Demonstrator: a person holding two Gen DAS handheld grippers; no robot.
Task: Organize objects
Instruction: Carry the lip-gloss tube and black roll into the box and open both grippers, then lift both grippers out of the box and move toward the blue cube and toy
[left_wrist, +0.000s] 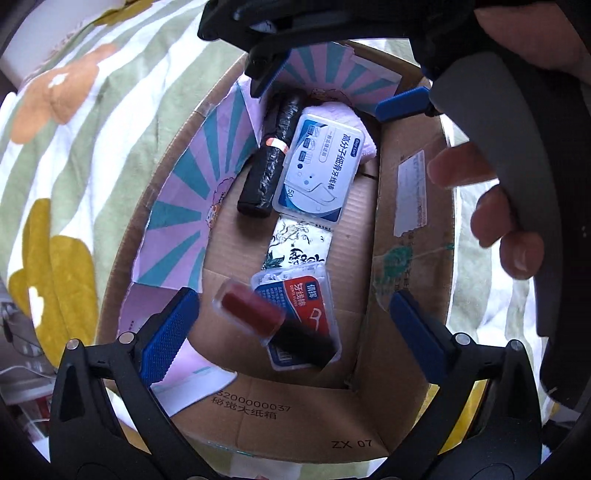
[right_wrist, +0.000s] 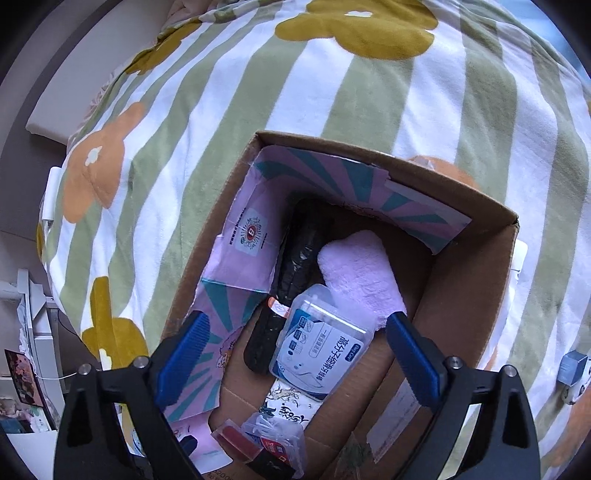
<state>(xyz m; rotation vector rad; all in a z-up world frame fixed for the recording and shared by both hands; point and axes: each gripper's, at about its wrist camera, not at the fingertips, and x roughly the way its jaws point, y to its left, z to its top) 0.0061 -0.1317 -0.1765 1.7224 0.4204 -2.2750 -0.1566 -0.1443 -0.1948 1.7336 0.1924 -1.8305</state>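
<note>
Though over box (left_wrist: 406, 206), both claws wide, empty

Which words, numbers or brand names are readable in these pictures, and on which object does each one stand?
"高分子细滑牙线棒" and "50": large clear plastic floss-pick case with blue and white label.
"牙线棒": small clear plastic floss case with red and blue label.
"秘觉大纸箱" and "ZX 07": near inner flap of the brown cardboard box.
"200000037", first digit unsure: same flap.
White shipping sticker, QR-code label: too small to read.
</note>
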